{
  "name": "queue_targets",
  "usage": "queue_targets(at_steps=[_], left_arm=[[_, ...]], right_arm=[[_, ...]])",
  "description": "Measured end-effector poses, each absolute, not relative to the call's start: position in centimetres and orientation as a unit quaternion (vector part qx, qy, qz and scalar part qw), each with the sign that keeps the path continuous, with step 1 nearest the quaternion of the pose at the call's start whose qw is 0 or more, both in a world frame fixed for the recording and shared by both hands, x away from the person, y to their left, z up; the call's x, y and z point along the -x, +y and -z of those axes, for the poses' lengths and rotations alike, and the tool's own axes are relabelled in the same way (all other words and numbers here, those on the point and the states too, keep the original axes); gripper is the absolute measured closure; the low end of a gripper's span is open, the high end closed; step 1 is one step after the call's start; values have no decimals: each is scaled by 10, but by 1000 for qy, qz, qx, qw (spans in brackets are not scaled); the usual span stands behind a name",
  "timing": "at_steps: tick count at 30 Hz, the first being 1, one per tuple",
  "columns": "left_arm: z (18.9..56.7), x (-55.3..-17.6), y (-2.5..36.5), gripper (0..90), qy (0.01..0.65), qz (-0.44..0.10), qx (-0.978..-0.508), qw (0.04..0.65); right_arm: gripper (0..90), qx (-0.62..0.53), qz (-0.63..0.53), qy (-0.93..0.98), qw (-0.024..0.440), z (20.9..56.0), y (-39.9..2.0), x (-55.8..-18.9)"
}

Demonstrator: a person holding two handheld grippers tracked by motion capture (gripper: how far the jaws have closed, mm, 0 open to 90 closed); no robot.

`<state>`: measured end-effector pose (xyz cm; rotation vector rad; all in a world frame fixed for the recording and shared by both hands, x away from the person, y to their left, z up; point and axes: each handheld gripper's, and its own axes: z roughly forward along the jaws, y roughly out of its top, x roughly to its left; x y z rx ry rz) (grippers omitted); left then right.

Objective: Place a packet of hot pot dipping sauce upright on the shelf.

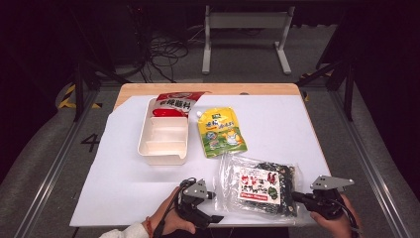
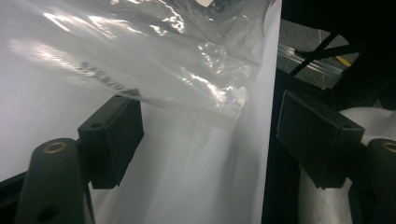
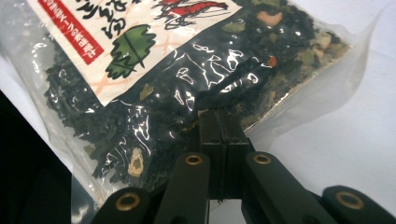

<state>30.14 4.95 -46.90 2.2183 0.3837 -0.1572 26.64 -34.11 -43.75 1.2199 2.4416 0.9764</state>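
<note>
A clear bag of dark dried seaweed (image 1: 260, 186) with a white and red label lies flat near the table's front edge. My right gripper (image 1: 295, 197) comes in from the bag's right side. In the right gripper view its jaws (image 3: 219, 116) are pressed together on the edge of the seaweed bag (image 3: 187, 70). My left gripper (image 1: 214, 207) sits at the bag's left side, held by a hand. In the left gripper view its jaws (image 2: 210, 135) stand wide apart, and the bag's empty clear edge (image 2: 187, 70) lies just beyond them, brushing the left pad (image 2: 112, 135).
A white compartment tray (image 1: 148, 148) stands mid-table with a red sauce pouch (image 1: 172, 104) leaning in its far end. A green and yellow spouted pouch (image 1: 221, 131) lies to its right. A white sheet (image 1: 114, 183) covers the table; its front edge runs under both grippers.
</note>
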Motion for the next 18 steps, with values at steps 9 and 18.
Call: queue_targets(at_steps=[9, 18], left_arm=[[465, -314, 39, 213, 185, 82, -860, 468], [458, -332, 22, 231, 233, 77, -810, 532]], right_arm=[[900, -402, -335, 845, 113, 439, -335, -270], [900, -374, -324, 861, 121, 440, -320, -276]])
